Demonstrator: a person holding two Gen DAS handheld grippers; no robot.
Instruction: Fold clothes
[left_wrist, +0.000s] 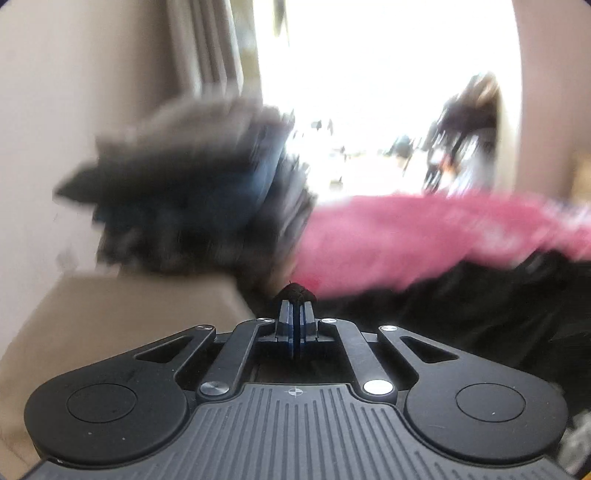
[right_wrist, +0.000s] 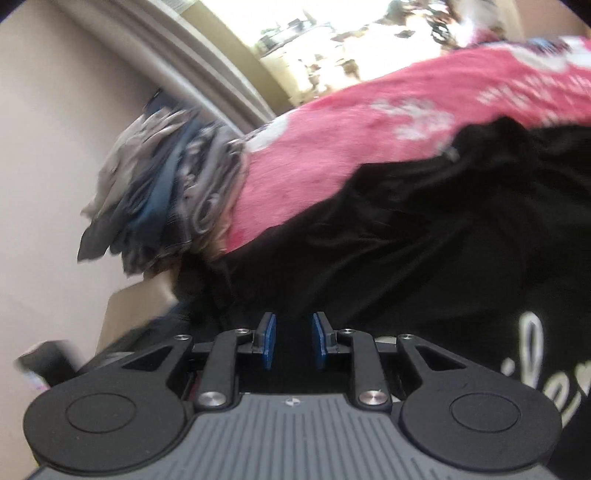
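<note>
Black garment (right_wrist: 424, 236) fills near right of scene; pink patterned cloth (right_wrist: 351, 140) lies behind it, grey-blue folded stack (right_wrist: 162, 192) far left. Left gripper (left_wrist: 296, 295) pinches a black fabric tuft. Right gripper (right_wrist: 293, 341) jaws apart, empty.

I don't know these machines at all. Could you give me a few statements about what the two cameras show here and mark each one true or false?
1. The left gripper is closed on a bit of black fabric. True.
2. The right gripper is clamped on the pink cloth. False: its blue pads stand apart with nothing between them, and the pink cloth lies further off.
3. The black garment carries white lettering. True, at the right edge of the right wrist view.
4. The stack of grey and blue clothes sits to the right of the pink cloth. False: it is to its left in both views.
5. The pink cloth is plain. False: it has white patterns.
</note>
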